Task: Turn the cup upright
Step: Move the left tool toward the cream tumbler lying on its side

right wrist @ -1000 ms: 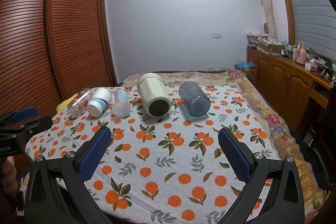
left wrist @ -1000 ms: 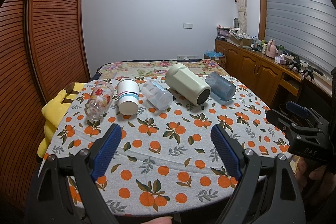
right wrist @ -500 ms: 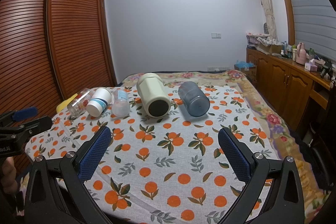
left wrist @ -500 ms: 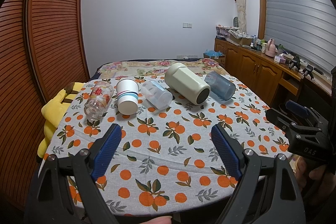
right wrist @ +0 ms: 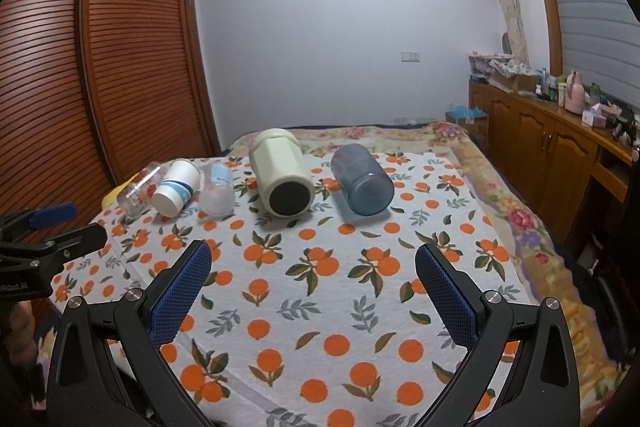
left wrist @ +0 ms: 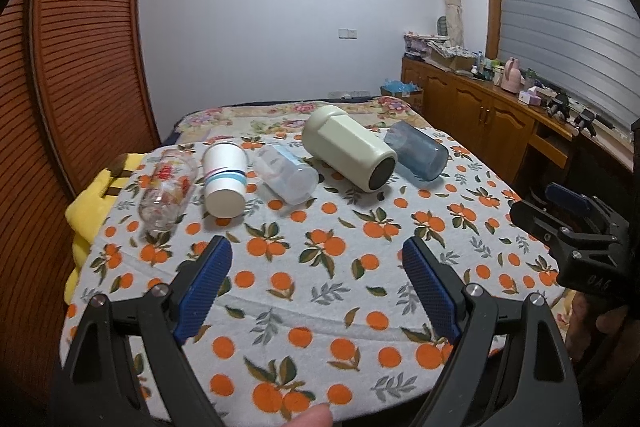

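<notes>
Cups lie in a row on their sides across the far half of the orange-print tablecloth, none upright, each with its long axis running roughly from the far edge toward the cameras. From the left: a clear glass with red flower print, its axis angled slightly leftward; a white paper cup with blue and pink bands, its closed flat base facing the camera; a clear ribbed plastic cup; a large cream tumbler with faceted sides and a dark round end turned toward the viewer; and a translucent blue-grey plastic cup. The tumbler and the blue cup sit just beside each other. In the right wrist view the tumbler and blue cup lie ahead of the right gripper. Both the left gripper and the right one are spread wide, grasping nothing, hovering over the near cloth, well apart from the cups. A yellow cushion pokes out at the cloth's left edge.
</notes>
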`<state>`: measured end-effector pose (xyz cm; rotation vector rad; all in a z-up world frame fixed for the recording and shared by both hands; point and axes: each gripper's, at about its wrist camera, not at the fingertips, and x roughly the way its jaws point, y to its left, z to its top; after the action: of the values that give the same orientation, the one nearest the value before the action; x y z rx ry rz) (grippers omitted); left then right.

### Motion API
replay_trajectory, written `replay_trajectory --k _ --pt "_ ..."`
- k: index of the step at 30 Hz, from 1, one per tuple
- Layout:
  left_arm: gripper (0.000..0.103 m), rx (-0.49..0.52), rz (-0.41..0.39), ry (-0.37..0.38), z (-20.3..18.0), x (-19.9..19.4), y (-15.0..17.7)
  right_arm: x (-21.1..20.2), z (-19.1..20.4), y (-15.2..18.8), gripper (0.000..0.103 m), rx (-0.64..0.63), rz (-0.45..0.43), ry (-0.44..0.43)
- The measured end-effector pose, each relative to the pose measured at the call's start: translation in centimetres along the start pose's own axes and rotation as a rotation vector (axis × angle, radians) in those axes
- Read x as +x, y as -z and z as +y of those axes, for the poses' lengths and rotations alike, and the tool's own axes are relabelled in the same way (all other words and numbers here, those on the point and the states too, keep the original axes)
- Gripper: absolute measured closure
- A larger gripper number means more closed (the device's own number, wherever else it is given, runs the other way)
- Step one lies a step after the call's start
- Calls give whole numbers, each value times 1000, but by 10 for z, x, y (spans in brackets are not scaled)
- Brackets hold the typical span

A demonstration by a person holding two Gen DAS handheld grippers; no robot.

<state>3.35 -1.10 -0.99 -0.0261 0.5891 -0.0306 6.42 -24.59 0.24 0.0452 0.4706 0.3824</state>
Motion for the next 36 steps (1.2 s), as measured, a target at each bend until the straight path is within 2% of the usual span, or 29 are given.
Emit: replay_trajectory --k 12,27,36 --pt "15 57 56 46 -21 56 -29 34 -30 -16 0 -20 35 -11" --pt "16 14 235 108 -34 145 -84 90 -57 -41 0 -31 116 -56" --pt "16 -4 328 77 -43 200 -116 106 -58 -60 0 -49 116 -70"
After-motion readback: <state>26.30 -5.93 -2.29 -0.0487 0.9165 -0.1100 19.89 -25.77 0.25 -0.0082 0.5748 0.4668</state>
